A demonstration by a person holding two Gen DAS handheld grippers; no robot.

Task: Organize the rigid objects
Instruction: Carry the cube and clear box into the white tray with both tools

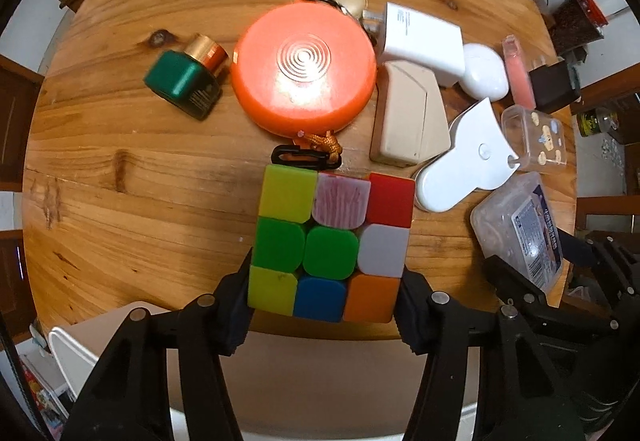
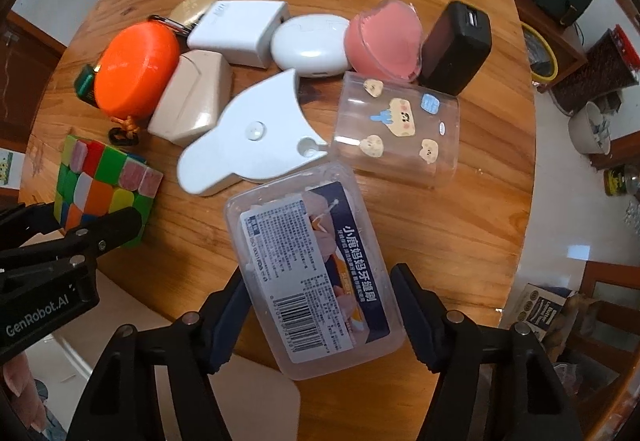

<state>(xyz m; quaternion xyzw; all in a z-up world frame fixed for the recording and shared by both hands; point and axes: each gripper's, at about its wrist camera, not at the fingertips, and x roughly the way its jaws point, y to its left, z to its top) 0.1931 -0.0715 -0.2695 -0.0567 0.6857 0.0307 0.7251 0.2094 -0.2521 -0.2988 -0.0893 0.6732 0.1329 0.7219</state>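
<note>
- The round wooden table (image 1: 140,201) fills both views, with the objects clustered from its middle toward the right in the left wrist view.
- The orange round case (image 1: 304,69) lies at upper centre of the left wrist view, a cord and black clip (image 1: 306,159) at its lower edge; a green-capped bottle (image 1: 182,81) lies just left of it.
- The puzzle cube (image 1: 330,245) sits at lower centre of that view, at the table's near edge. The left gripper (image 1: 324,305) is clenched on it, a pad against each side.
- The clear plastic box (image 2: 316,273) with a printed label lies at lower centre of the right wrist view. The right gripper (image 2: 320,317) straddles it; the left pad touches its side, and whether the right pad does I cannot tell.
- Above the box lie a white flat holder (image 2: 256,133) and a clear sticker-covered cup (image 2: 400,129) on its side.
- Along the top sit a white charger (image 2: 240,31), a white oval case (image 2: 310,43), a pink tub (image 2: 384,41) and a black charger (image 2: 456,45).
</note>
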